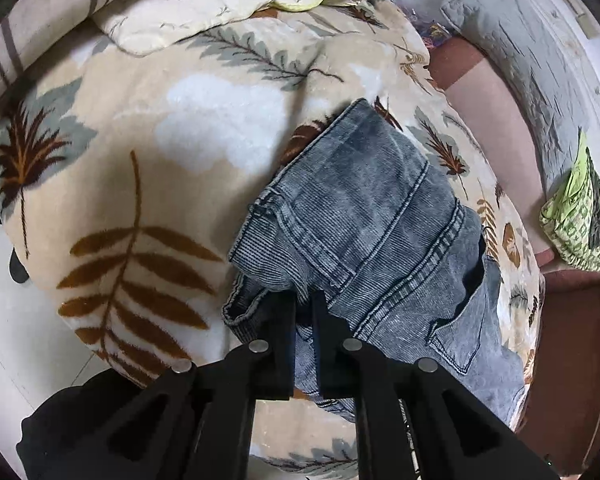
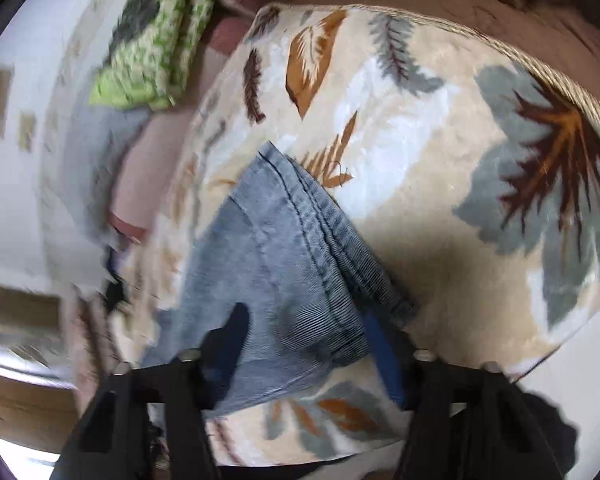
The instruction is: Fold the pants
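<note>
Grey-blue jeans lie folded on a cream blanket with a leaf print. In the left wrist view my left gripper is shut on the near edge of the jeans, with a fold of denim pinched between its black fingers. In the right wrist view the jeans reach away from me, and my right gripper stands open, its fingers wide apart on either side of the denim. That view is blurred by motion.
A cream pillow lies at the blanket's far end. A grey quilted cushion and a green patterned cloth lie on a pink-brown surface to the right. White floor shows at the left.
</note>
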